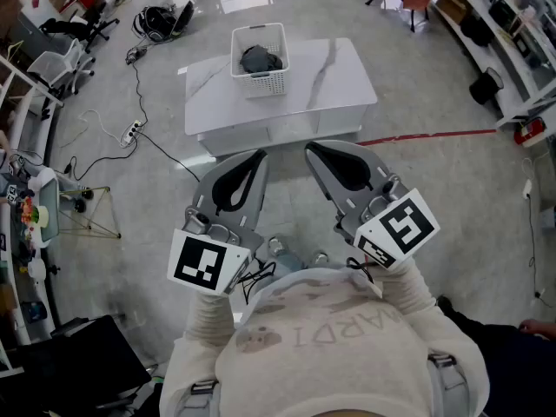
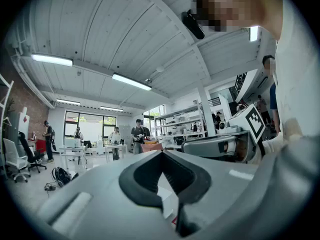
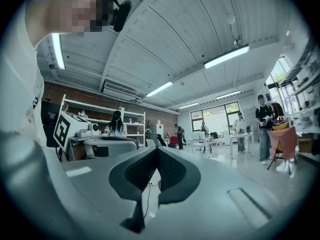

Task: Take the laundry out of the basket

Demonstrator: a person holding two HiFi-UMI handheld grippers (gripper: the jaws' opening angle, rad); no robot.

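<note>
A white slatted basket (image 1: 266,82) stands on a white marble-look table (image 1: 339,76) far ahead of me, with a dark grey garment (image 1: 260,58) lying inside it. I hold both grippers close to my chest, well short of the table and pointing toward it. The left gripper (image 1: 258,155) has its jaws closed tip to tip with nothing between them, and so does the right gripper (image 1: 311,148). The left gripper view looks along its shut jaws (image 2: 161,152) into the room, with the right gripper (image 2: 220,146) beside it. The right gripper view likewise shows shut jaws (image 3: 157,149).
Grey floor lies between me and the table. A power strip with cables (image 1: 132,131) sits on the floor at the left, near office chairs (image 1: 61,63). A red tape line (image 1: 426,135) runs right of the table. Shelving lines the right wall. Several people stand far off (image 2: 140,134).
</note>
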